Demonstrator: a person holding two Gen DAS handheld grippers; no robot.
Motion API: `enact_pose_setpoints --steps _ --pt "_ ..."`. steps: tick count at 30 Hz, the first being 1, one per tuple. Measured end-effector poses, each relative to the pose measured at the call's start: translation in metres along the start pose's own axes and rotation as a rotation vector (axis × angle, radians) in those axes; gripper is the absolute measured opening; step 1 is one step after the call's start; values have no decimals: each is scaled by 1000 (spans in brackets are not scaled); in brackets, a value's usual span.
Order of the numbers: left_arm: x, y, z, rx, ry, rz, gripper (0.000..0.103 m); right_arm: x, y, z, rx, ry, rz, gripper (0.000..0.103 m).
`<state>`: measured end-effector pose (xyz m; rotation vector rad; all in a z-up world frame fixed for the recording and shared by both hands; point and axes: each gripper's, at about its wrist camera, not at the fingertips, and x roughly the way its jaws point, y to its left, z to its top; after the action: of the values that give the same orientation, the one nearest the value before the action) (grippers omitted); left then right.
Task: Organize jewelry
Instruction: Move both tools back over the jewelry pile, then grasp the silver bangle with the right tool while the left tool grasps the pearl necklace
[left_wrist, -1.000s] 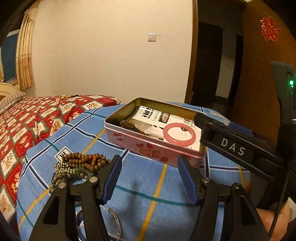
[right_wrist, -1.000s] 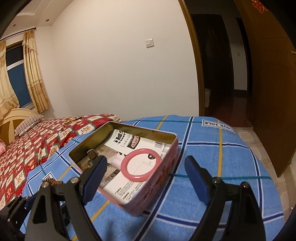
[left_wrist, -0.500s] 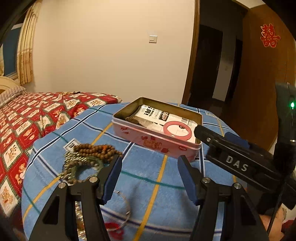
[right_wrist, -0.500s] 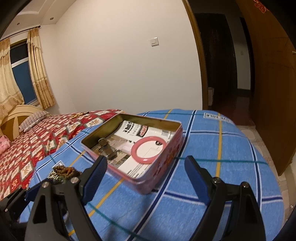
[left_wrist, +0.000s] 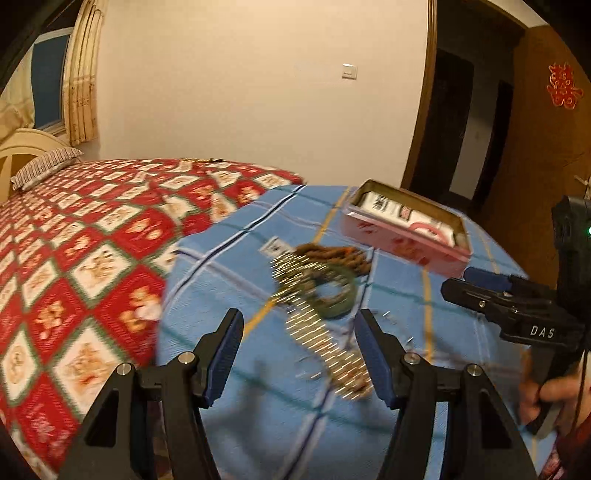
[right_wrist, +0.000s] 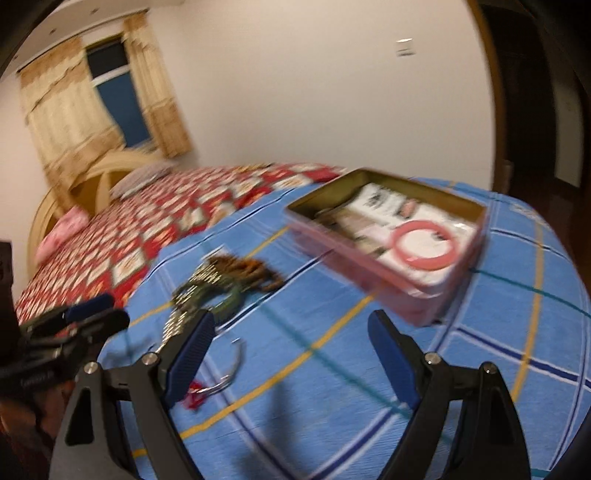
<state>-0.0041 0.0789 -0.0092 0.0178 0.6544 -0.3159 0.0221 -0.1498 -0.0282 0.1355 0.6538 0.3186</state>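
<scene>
A pink tin box (right_wrist: 373, 273) stands open on the blue checked cloth (right_wrist: 498, 332); it also shows in the left wrist view (left_wrist: 399, 242). A pink bangle (right_wrist: 424, 249) lies inside on printed papers. A pile of jewelry lies left of the tin: brown wooden beads (left_wrist: 332, 254), a green bangle (left_wrist: 334, 297) and a gold bead chain (left_wrist: 325, 339). A silver bangle (right_wrist: 232, 365) lies nearer. My left gripper (left_wrist: 301, 354) is open and empty, just before the pile. My right gripper (right_wrist: 288, 354) is open and empty, between pile and tin.
A bed with a red patterned cover (left_wrist: 92, 251) lies left of the blue cloth. The right gripper body (left_wrist: 517, 310) shows at the right of the left wrist view. A dark doorway (left_wrist: 465, 140) is behind the tin. Both views are blurred.
Both grippers have swung left and pulled back from the tin. The jewelry pile now lies ahead of the left gripper. The tin has shifted right in both views.
</scene>
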Motion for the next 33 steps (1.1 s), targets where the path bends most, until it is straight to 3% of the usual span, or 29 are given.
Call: enact_pose_setpoints --steps 4,16,23,26,33 --pt "-2 15 -12 33 27 34 63 19 22 -4 -96 102 20 76" --pt "7 9 -28 147 94 27 63 61 59 -19 -219 315 83 78" --pt "8 11 -26 122 91 24 63 73 73 -19 -327 319 10 86" --pt "7 10 -24 111 90 5 63 69 71 -18 -320 303 21 69" --pt "12 0 -15 59 89 -94 63 58 54 -13 -221 238 57 69"
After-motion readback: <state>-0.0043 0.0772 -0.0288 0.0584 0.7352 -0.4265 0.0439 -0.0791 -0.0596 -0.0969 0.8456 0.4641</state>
